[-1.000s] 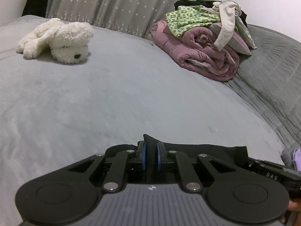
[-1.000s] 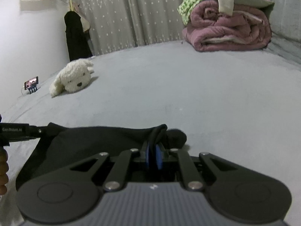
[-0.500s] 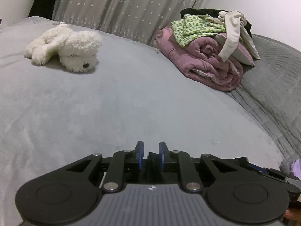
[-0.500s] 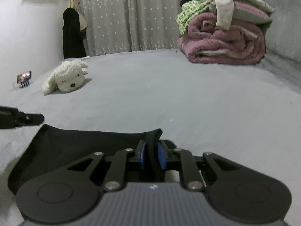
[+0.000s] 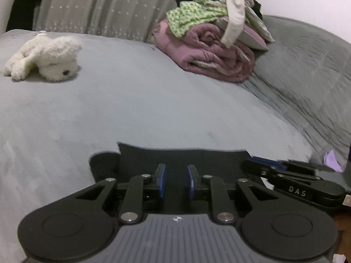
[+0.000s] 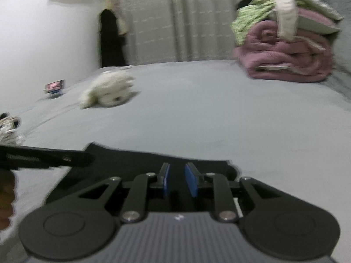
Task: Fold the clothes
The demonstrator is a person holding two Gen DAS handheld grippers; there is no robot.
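**Black cloth lies flat on the bed, both grippers letting go**

A black cloth (image 5: pixel 182 160) lies spread out on the grey bed (image 5: pixel 131 100), close to the near edge. The left gripper (image 5: pixel 175 180) sits just above it. Its blue fingers (image 5: pixel 162 179) are a little apart and opening, with nothing pinched between them. The right gripper (image 6: pixel 177 179) is the same: opening, and holding nothing (the cloth (image 6: pixel 140 160) is under it). Far back on the bed are a white toy dog (image 5: pixel 47 58) and a pile of clothes (image 5: pixel 210 50) on a rolled pink blanket.
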